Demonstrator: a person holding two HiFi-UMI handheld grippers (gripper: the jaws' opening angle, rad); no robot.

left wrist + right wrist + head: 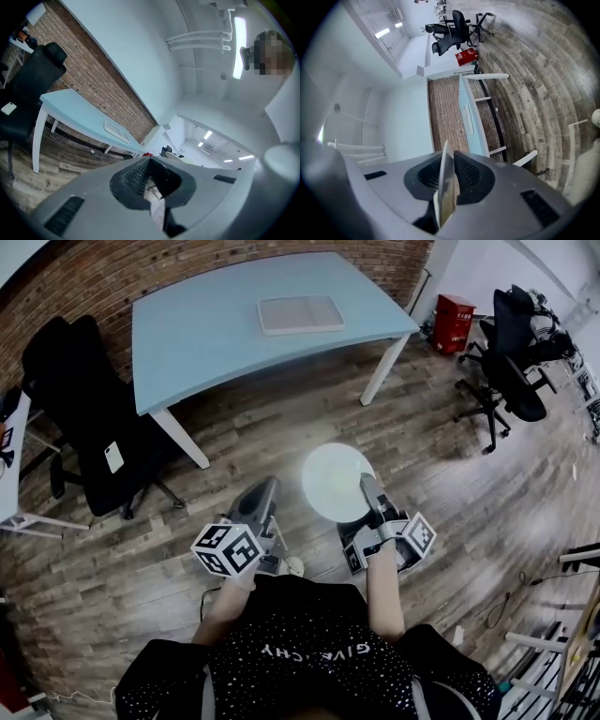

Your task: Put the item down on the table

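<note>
Overhead, right tongs [367, 484] grip a blurred, overexposed plate [328, 480].

— Where's the bench [216, 324] free?
— Its near and left parts are bare; a flat white tray [300, 314] sits toward the far right.
— And the way over?
— Open wood floor [281, 432] ahead; a black chair [89, 409] stands left of it.

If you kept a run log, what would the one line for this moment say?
phase: carry | right hand-held gripper: shut on white plate | left hand-held gripper: jaws together, empty | blue table: ahead, not reached
</note>
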